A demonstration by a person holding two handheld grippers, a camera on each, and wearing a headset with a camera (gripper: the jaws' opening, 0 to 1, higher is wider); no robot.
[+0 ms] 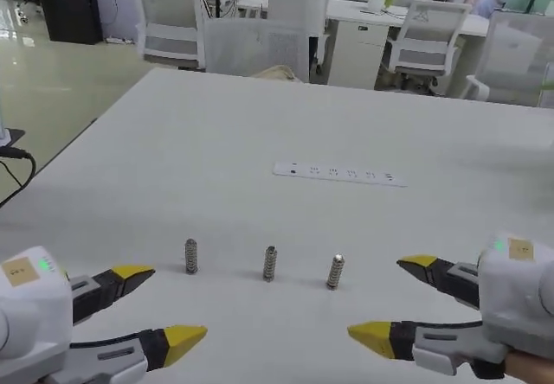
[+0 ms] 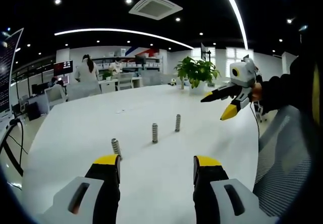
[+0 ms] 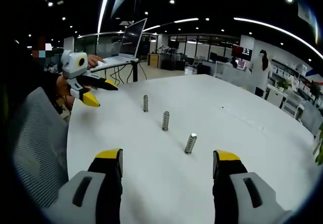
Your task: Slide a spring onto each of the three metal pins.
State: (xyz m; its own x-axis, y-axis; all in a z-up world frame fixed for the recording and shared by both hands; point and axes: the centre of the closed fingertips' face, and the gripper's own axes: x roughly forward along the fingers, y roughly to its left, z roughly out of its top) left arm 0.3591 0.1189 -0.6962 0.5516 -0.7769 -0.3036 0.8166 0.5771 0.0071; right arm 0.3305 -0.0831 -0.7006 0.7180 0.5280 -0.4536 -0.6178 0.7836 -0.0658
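A: Both tools are low over the tabletop (image 1: 260,124). The left hand-held gripper (image 1: 173,303) is released, jaws spread wide, nothing between them.

B: Same on the other side. The right hand-held gripper (image 1: 378,297) is released and empty too, yellow tips well apart.

A: So where are the pins? All three stand in a row between the two tools, a little ahead of their tips. The first pin (image 1: 191,256) is nearest the left hand-held gripper, just beyond its jaws.

B: The middle pin (image 1: 270,264) sits about halfway between the tools. The third pin (image 1: 336,272) is nearest the right hand-held gripper, ahead of its jaws and to their inner side.

A: And look, every one wears a spring (image 3: 165,120). Coils run up each shaft.

B: On the third pin a bright metal cap pokes out above the coils. It seems to lean a touch, though that may be the camera angle. The other two look upright.

A: My read is that the threading looks finished, three for three. The step in hand is a final check.

B: Agreed. If anything is next, the right hand-held gripper reaches forward, closes gently on that third pin and straightens it, without knocking the middle pin beside it.

A: Far ahead of both tools, a power strip (image 1: 339,174) lies flat, out of the way.
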